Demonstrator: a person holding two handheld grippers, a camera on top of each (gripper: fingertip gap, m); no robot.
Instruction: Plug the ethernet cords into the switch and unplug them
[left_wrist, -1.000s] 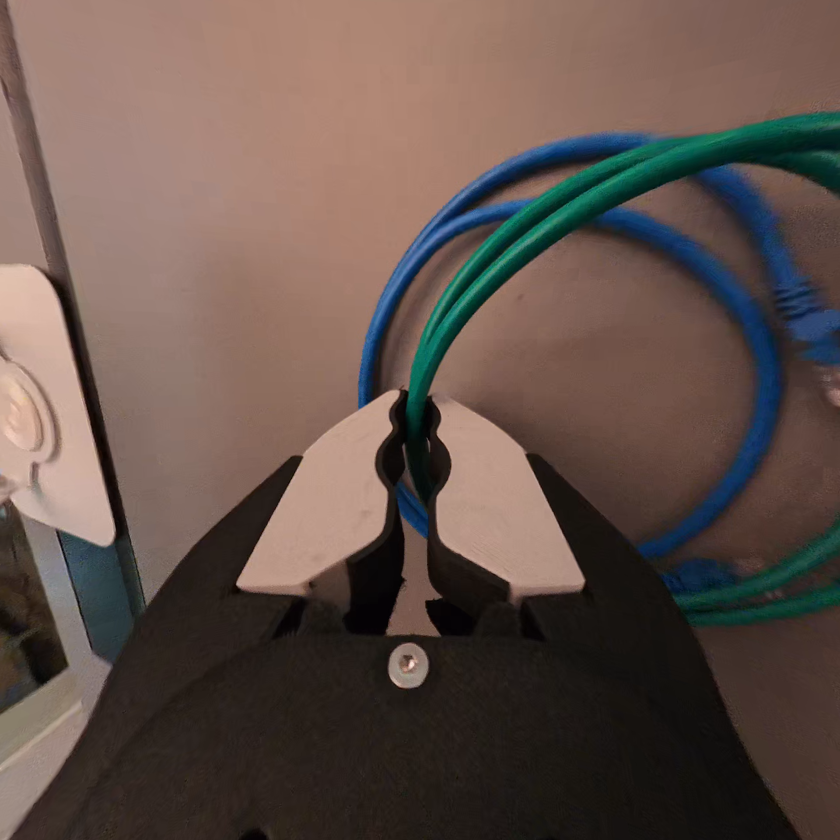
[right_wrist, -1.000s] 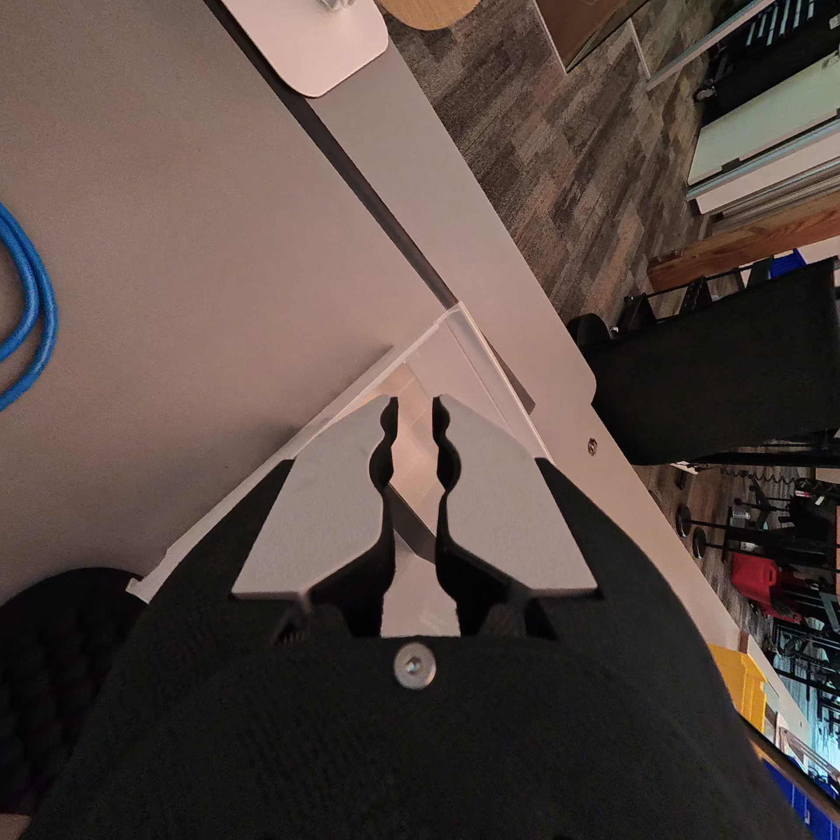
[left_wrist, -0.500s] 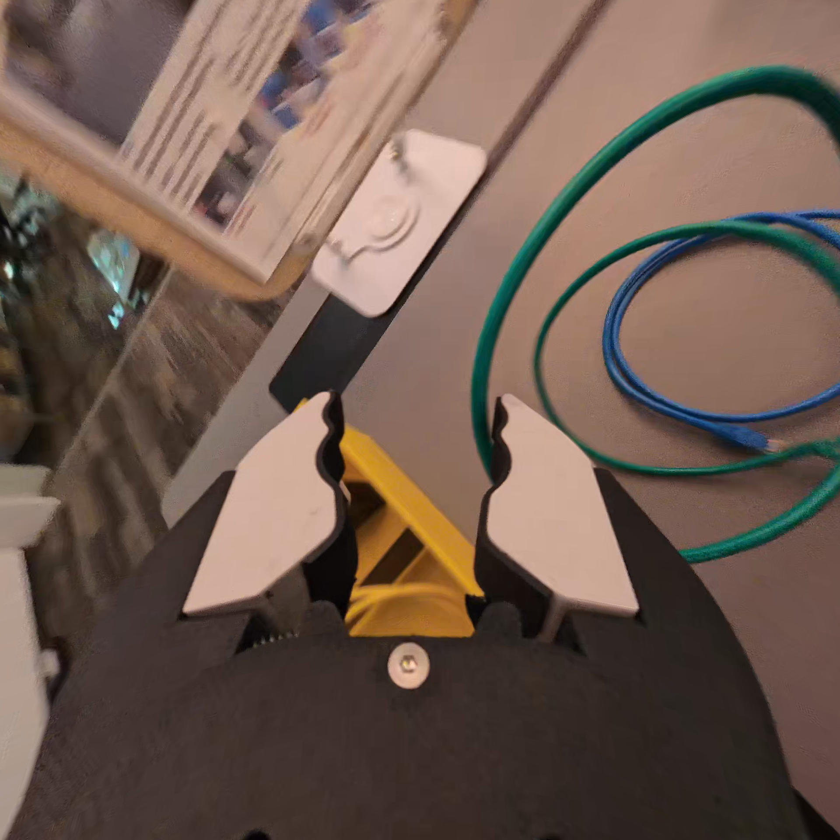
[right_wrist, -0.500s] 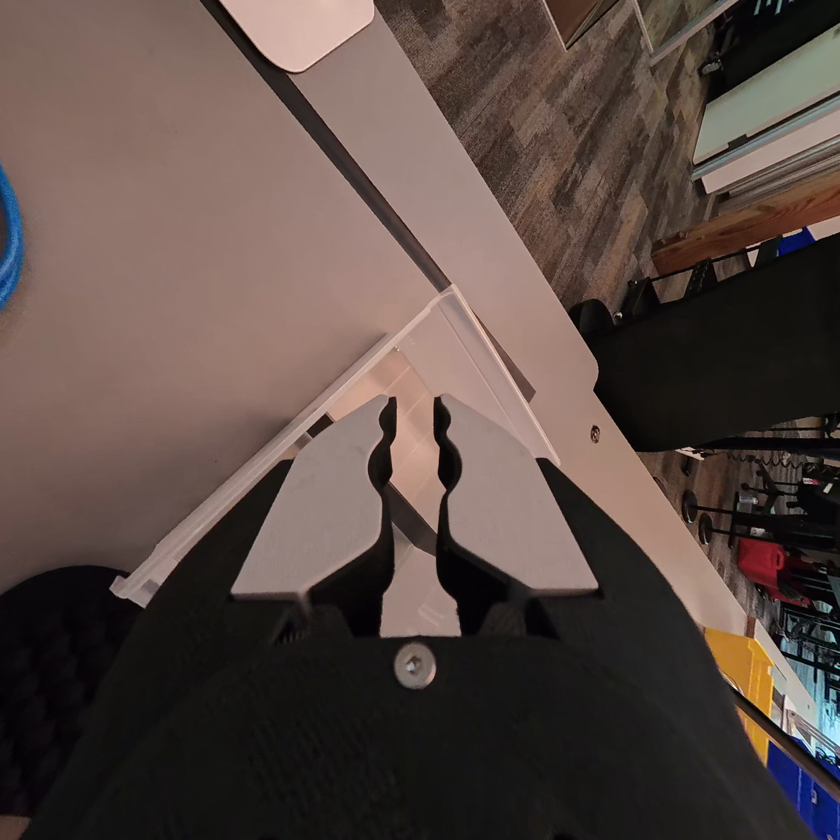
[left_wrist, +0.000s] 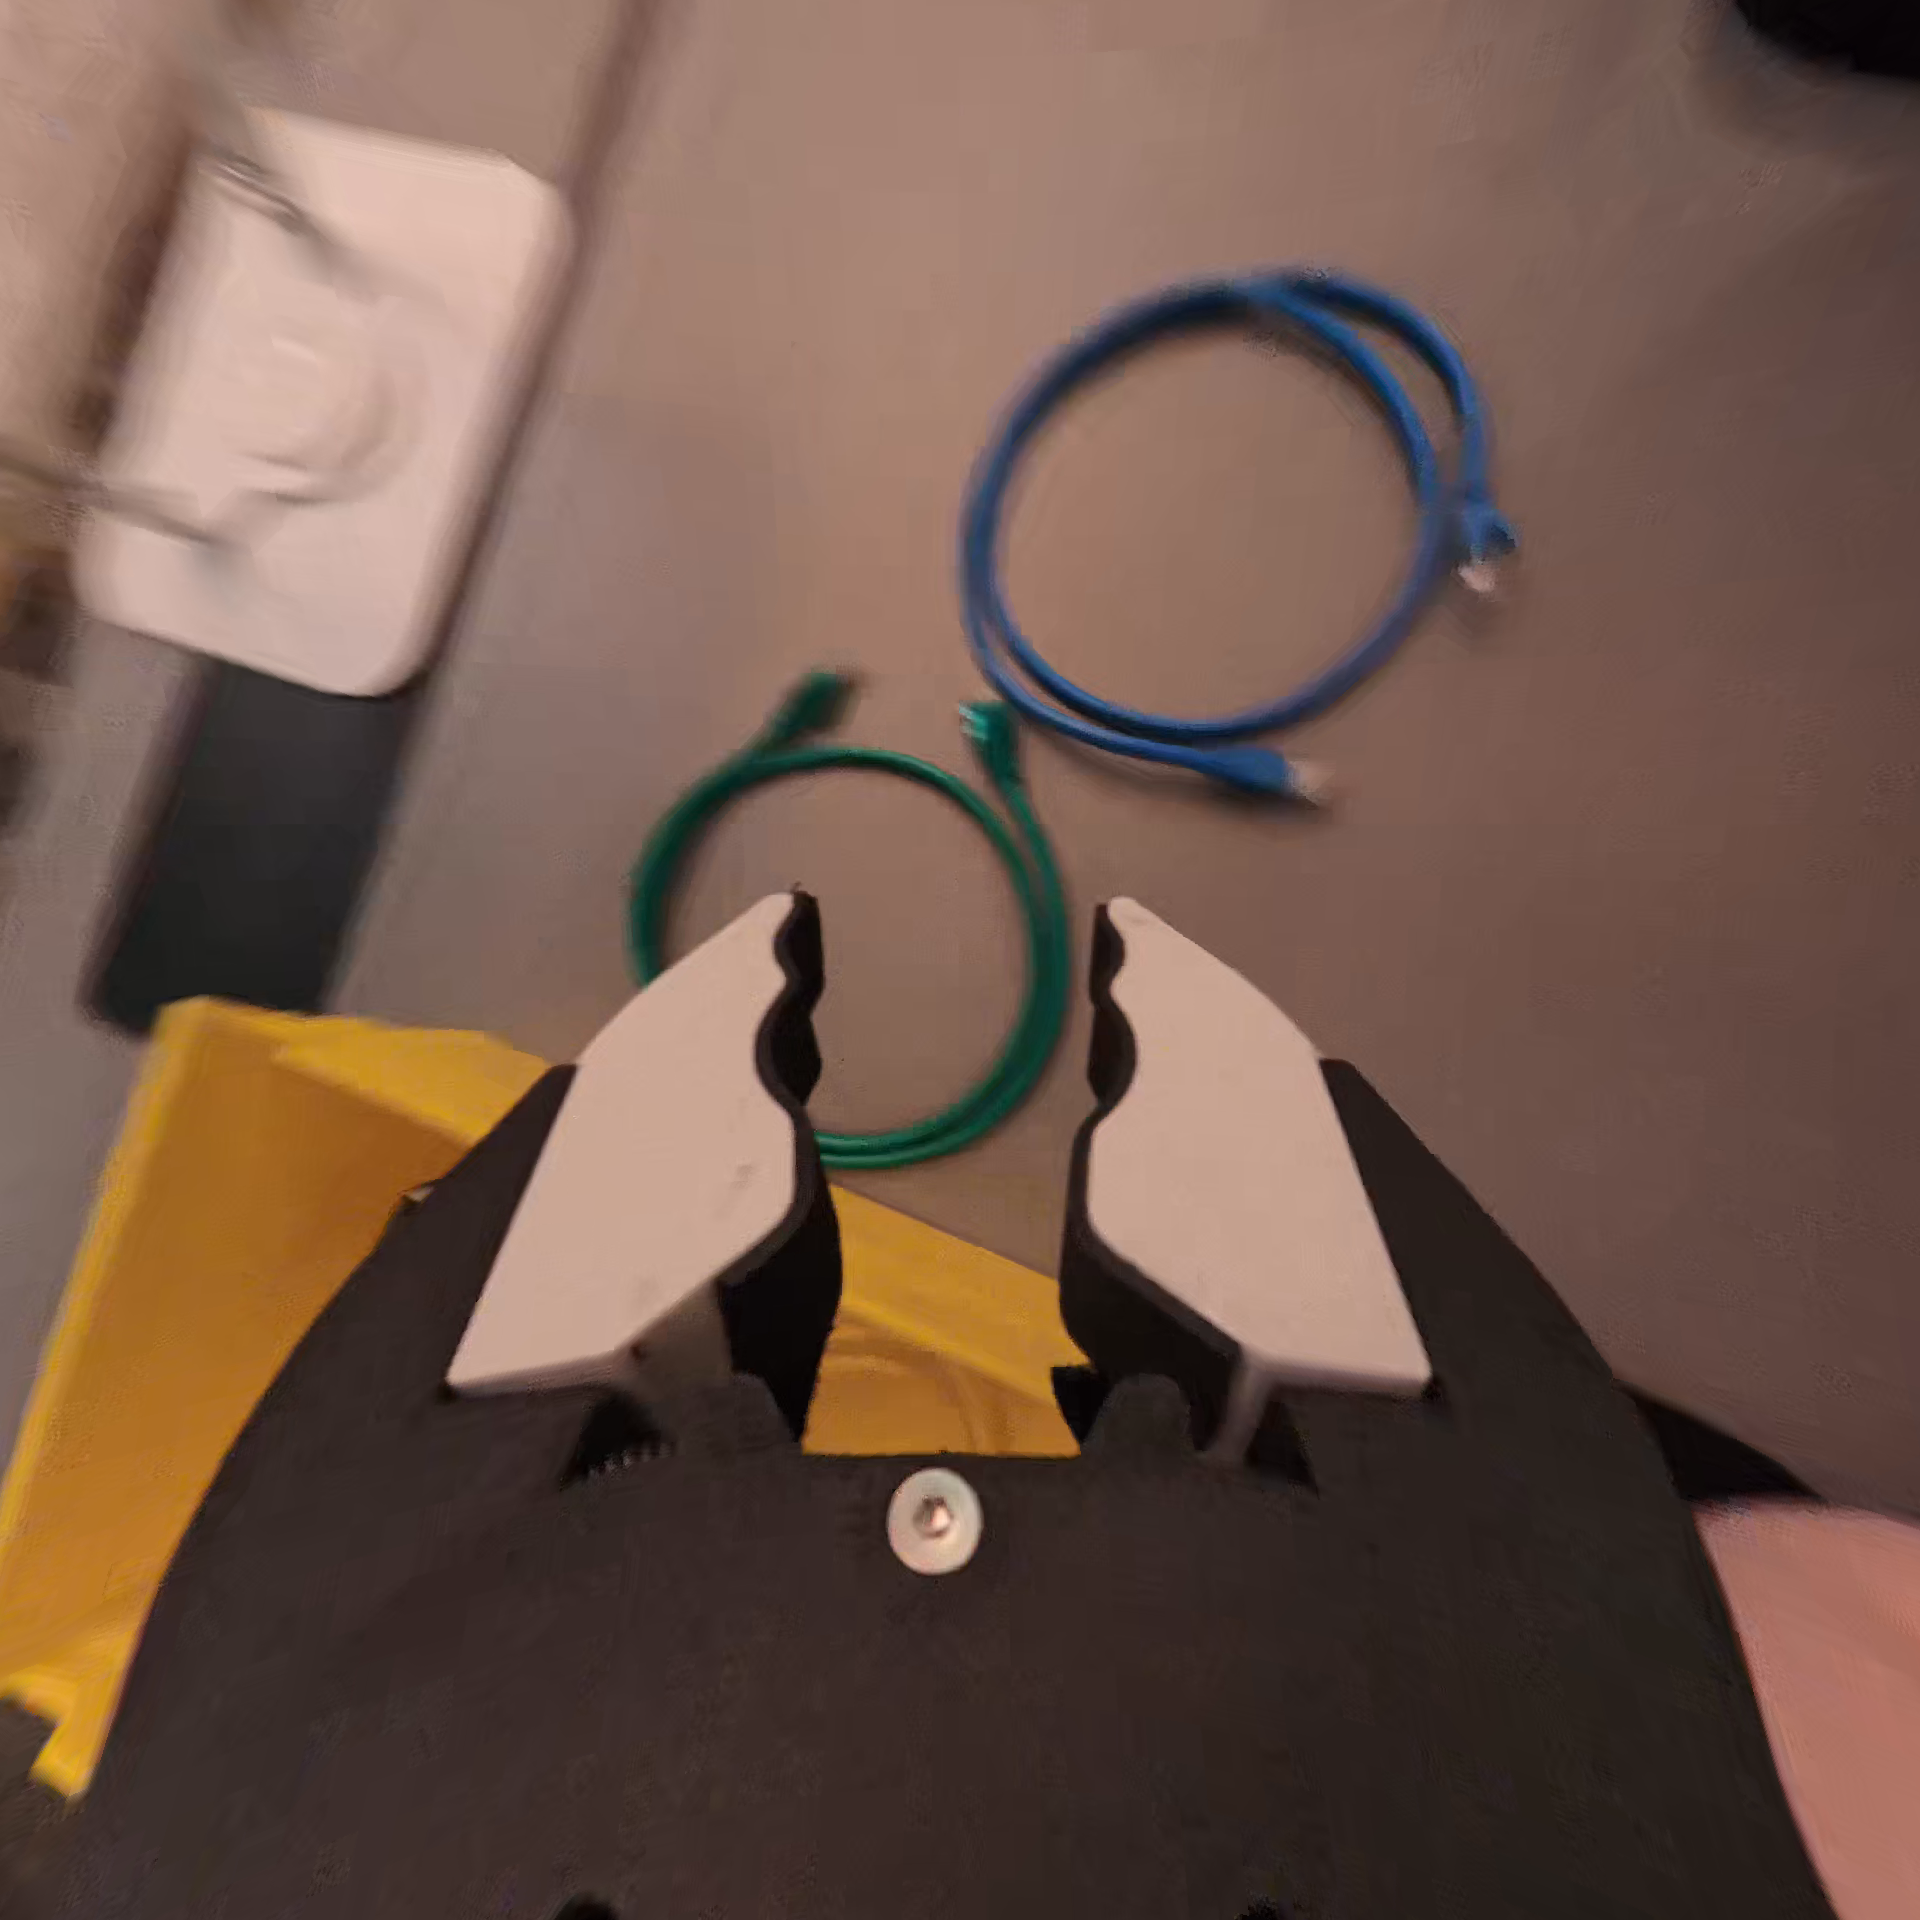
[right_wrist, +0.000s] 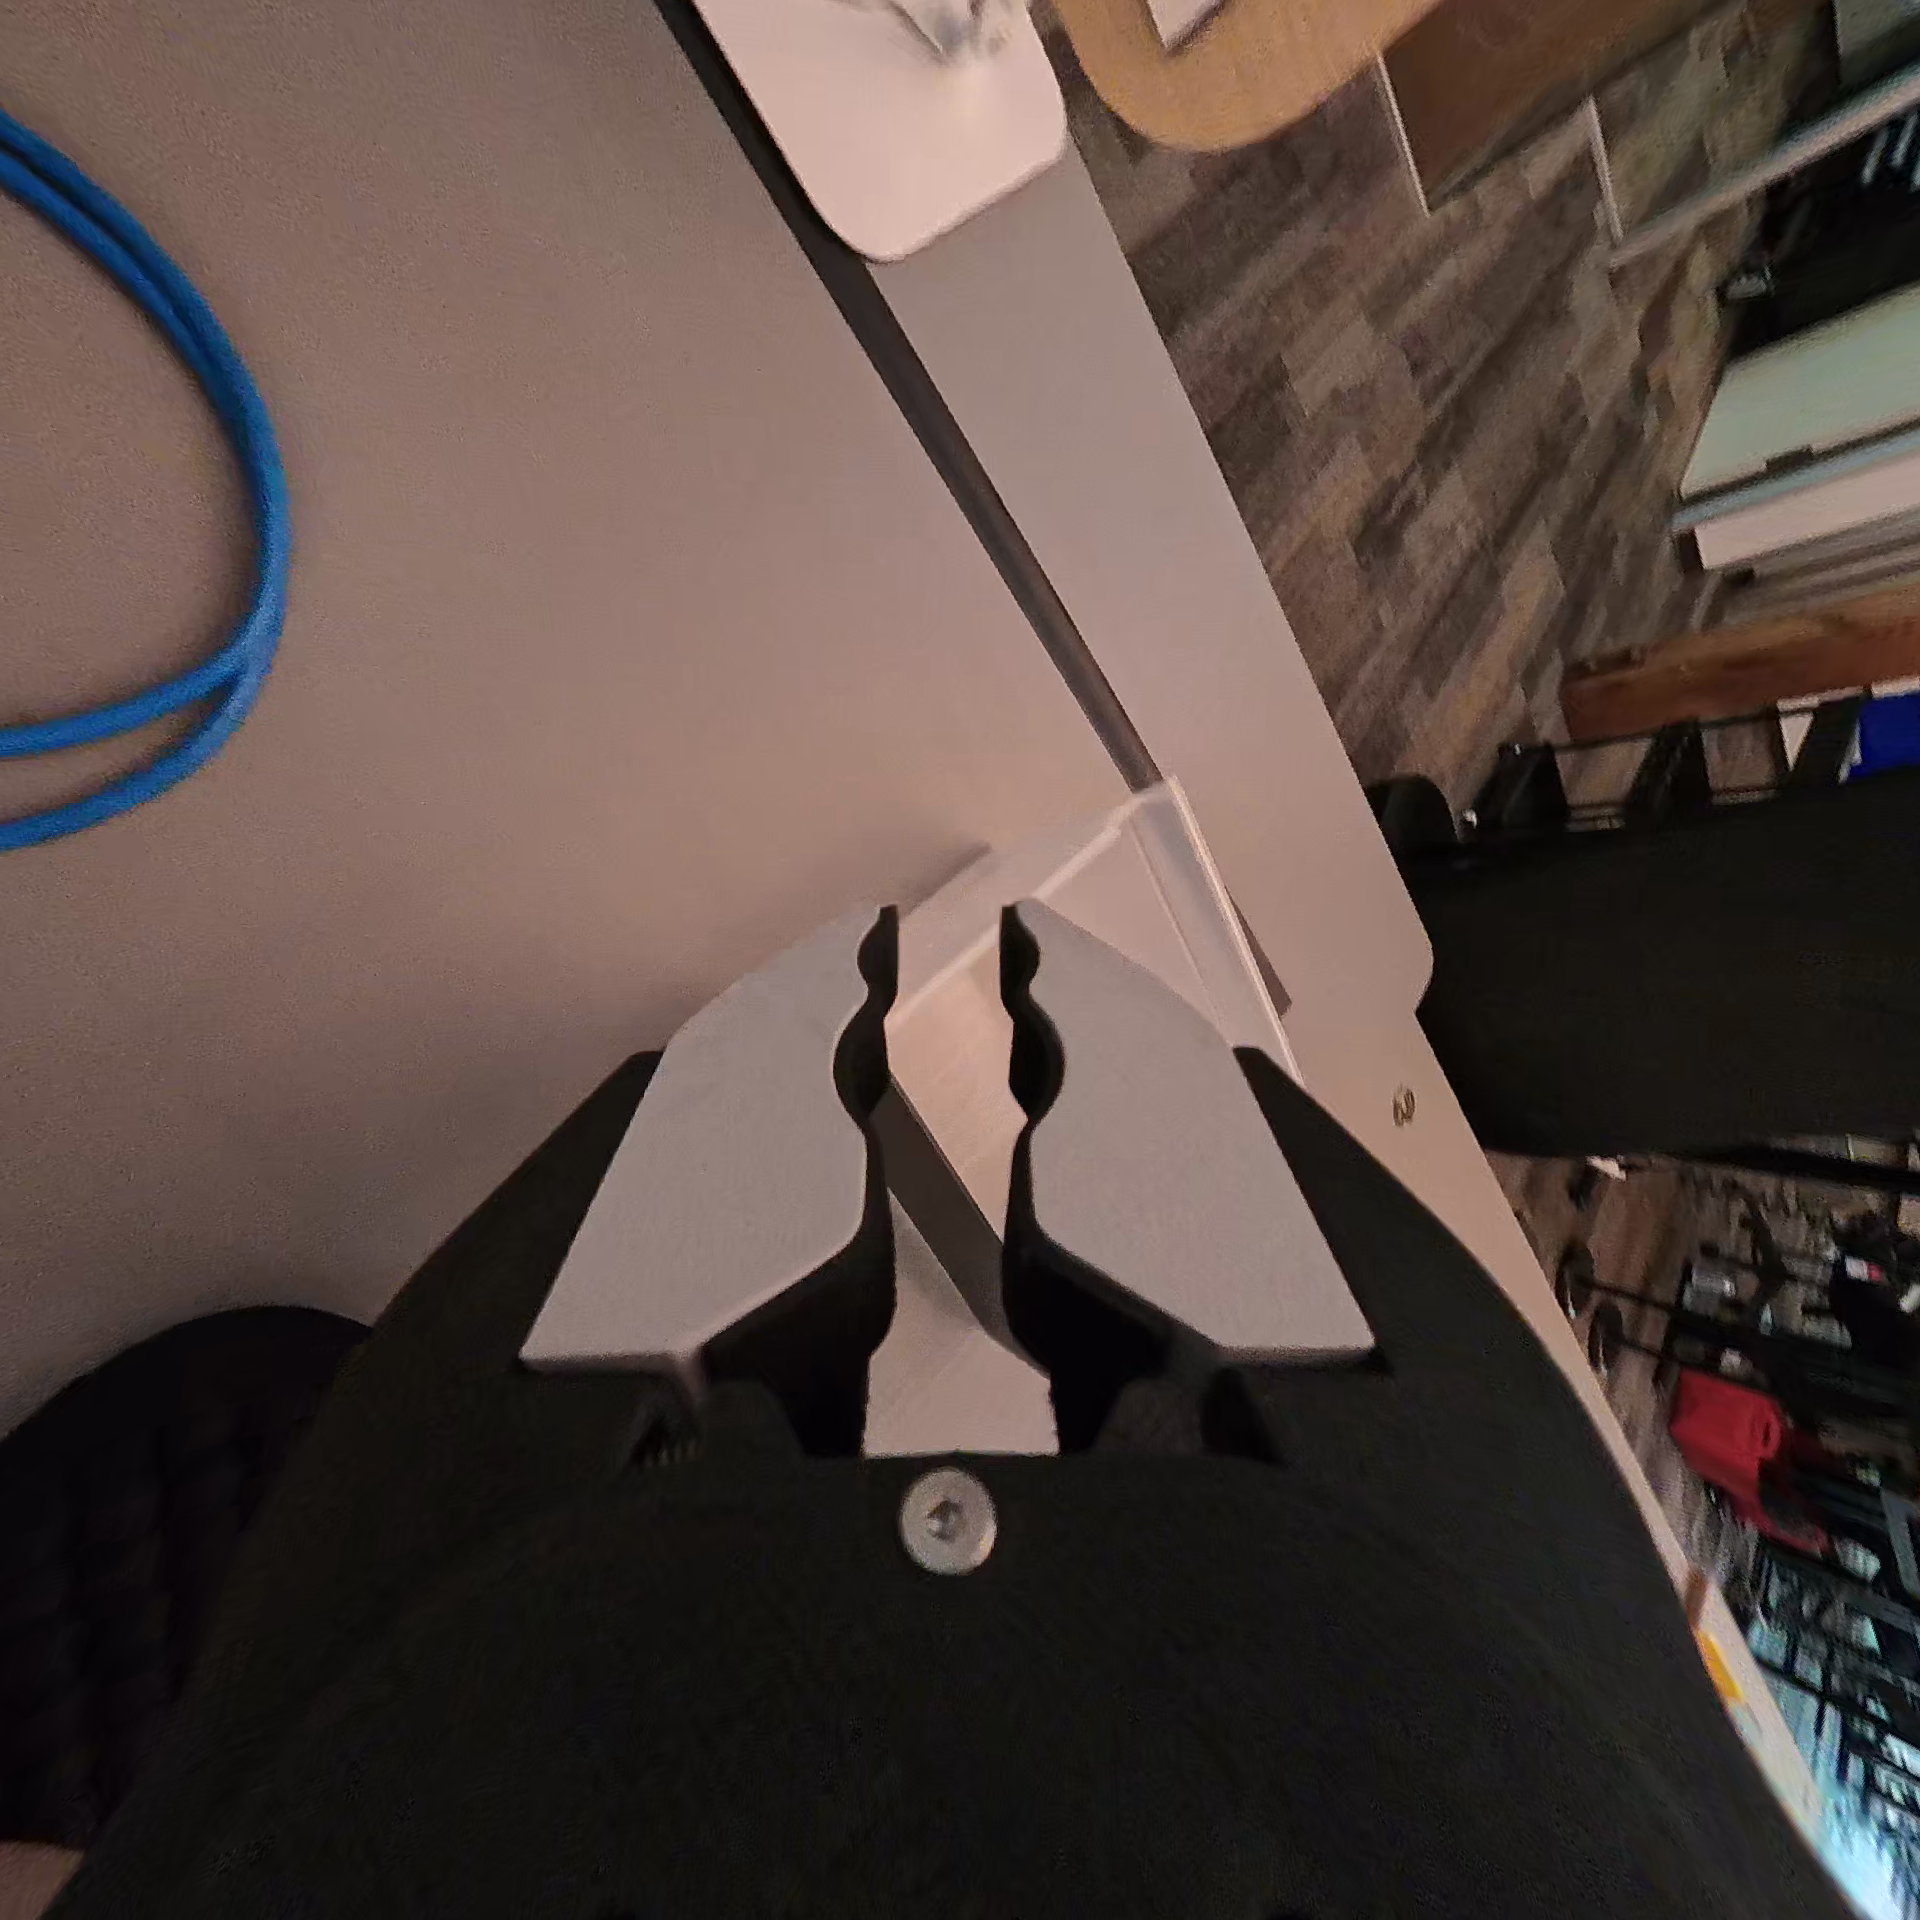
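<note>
In the left wrist view a green ethernet cord (left_wrist: 1047, 935) lies coiled on the grey table (left_wrist: 1455, 1039), both plugs free. A blue ethernet cord (left_wrist: 977, 540) lies coiled farther off to the right, also unplugged. My left gripper (left_wrist: 951, 914) is open and empty, held above the near side of the green coil. Part of the blue cord shows in the right wrist view (right_wrist: 255, 540) at the far left. My right gripper (right_wrist: 948, 920) has its jaws a narrow gap apart with nothing between the tips, over a white open box (right_wrist: 1164, 862). I cannot make out a switch.
A yellow bin (left_wrist: 260, 1195) sits under the left gripper at the lower left. A white flat base (left_wrist: 312, 416) and a dark mat (left_wrist: 249, 831) lie at the table's left edge. In the right wrist view the table edge (right_wrist: 1299, 727) drops to patterned floor (right_wrist: 1403, 364).
My left gripper let go of the green cord, opened, and drew back and up. The green cord now lies coiled on the table. The right gripper only swung a little.
</note>
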